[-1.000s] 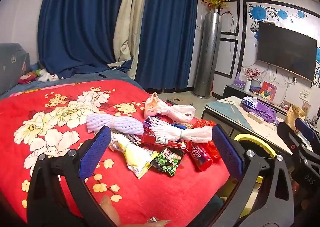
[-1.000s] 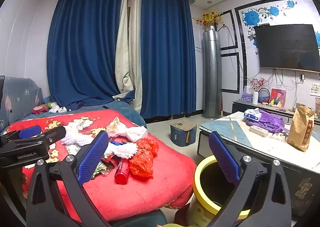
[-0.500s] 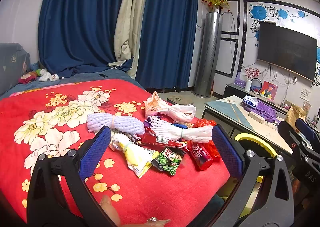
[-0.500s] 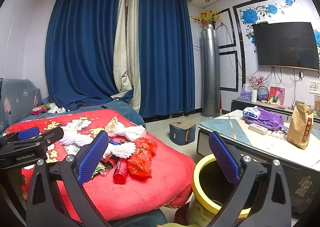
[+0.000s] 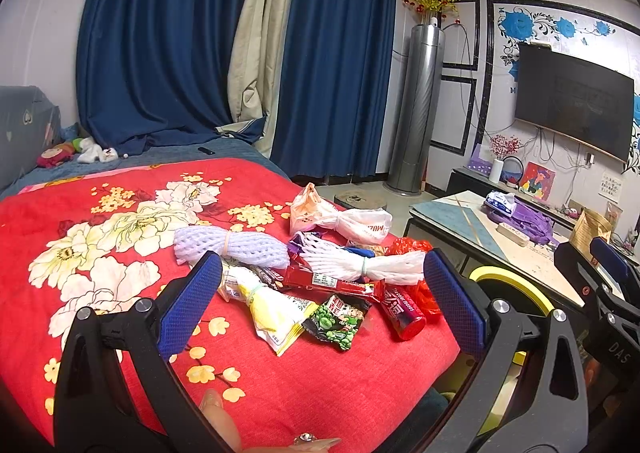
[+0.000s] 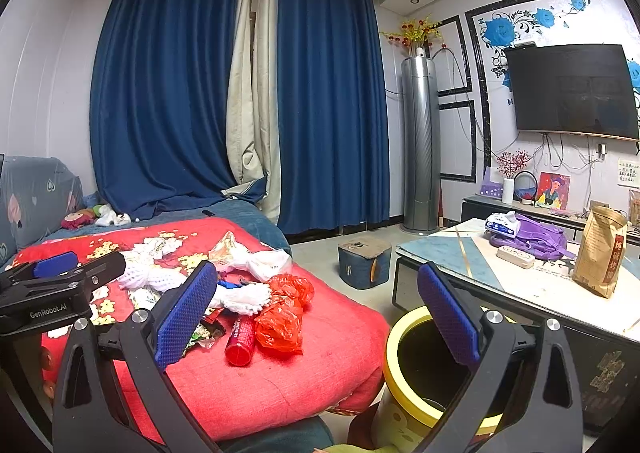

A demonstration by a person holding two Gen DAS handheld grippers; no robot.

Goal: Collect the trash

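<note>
— On the bed (image 5: 120,333), near its right-hand edge, the trash lay in one loose heap: foam nets, tied bags, wrappers and a red tube (image 5: 402,315). Which gripper was nearer?

— Left gripper (image 5: 320,303), by my reading. Its jaws stood spread wide with nothing between them, and the heap sat straight ahead of them, a bit beyond the tips. Right gripper (image 6: 318,311) was likewise agape and empty, but it hung out over the bed's edge, above the bin (image 6: 404,393).

— And the long axes?

— Mixed. The white net (image 5: 360,263) and the red bar (image 5: 332,283) ran roughly across the left gripper's view, along its opening line, so the wrist would likely need a turn to close across them. The tube pointed more toward the camera, slanting right. The green packet (image 5: 338,323) lay nearest and flat.

— Room to move?

— The bin stood on the floor just beside the bed's edge, mouth open, with the tabletop (image 6: 540,285) close behind it. The carry looked short: off the edge to the right and down. Crowding within the heap seemed the main risk.
</note>
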